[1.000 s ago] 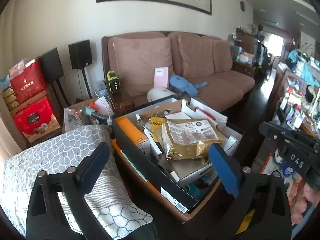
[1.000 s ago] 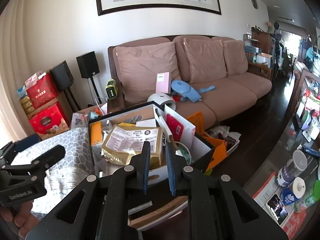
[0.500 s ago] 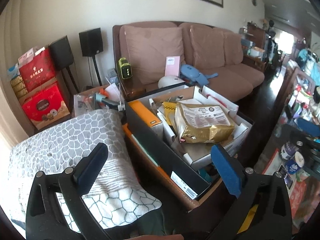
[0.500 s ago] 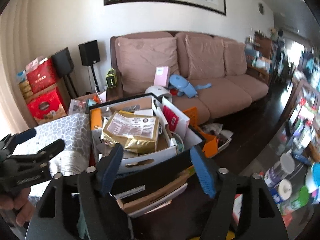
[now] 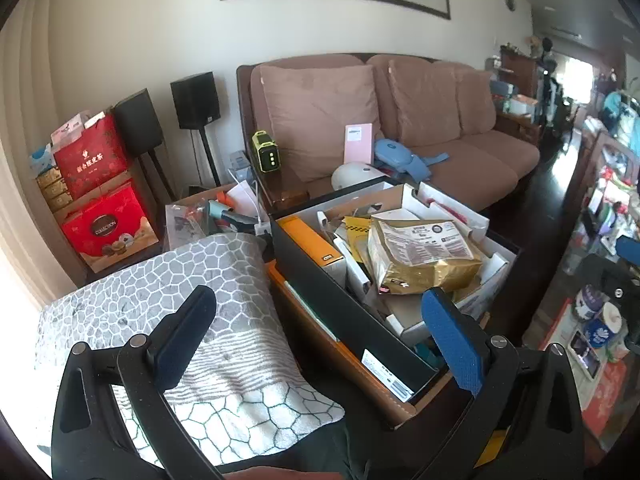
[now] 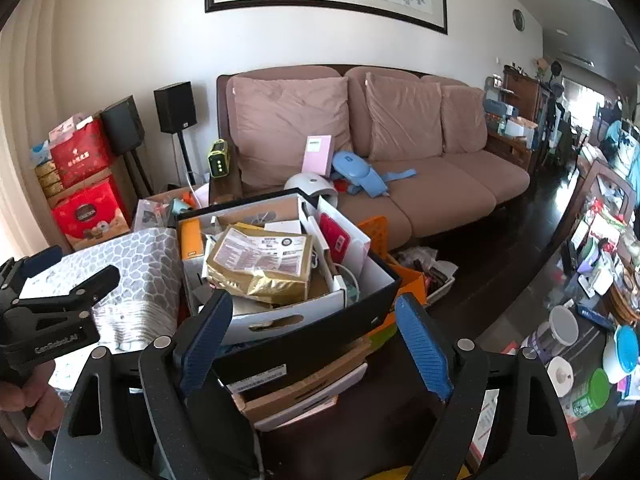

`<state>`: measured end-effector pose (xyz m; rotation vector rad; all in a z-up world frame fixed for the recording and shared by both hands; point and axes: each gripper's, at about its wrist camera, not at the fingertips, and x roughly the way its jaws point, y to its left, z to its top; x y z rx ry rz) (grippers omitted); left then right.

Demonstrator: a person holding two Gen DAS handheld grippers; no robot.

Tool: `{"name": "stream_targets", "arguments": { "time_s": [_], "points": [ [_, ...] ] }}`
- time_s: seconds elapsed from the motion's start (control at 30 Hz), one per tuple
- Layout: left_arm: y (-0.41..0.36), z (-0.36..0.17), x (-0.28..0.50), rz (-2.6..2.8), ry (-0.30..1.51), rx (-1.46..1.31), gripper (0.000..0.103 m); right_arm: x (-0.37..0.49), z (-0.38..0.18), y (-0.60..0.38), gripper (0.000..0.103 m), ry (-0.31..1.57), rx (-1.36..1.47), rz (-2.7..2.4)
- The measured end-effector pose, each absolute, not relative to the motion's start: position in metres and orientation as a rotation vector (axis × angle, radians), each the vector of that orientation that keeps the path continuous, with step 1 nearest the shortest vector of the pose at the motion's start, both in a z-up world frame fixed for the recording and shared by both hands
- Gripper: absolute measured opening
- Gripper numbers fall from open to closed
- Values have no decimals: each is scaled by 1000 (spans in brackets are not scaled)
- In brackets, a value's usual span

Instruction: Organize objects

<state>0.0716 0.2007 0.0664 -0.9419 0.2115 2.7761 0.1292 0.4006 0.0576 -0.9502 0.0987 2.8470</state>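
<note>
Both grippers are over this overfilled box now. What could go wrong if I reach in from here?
1. The gold pouch lies loose on top of the heap in the black box; a nudge may slide it off.
2. The right gripper, jaws just opened and empty, stands wide and could catch the box rim.
3. The left gripper hangs close by, also open; they may collide.

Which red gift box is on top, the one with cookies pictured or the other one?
The plain red gift bag-box with gold writing sits on top; the cookie-picture box sits below it.
</note>
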Motion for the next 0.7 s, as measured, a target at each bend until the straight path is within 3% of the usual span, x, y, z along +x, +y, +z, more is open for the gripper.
{"name": "stream_targets", "arguments": {
  "time_s": [0.7],
  "points": [
    [205, 61, 73, 2725, 175, -967, 103, 121, 48, 400, 86, 91, -1011, 2846]
  ]
}}
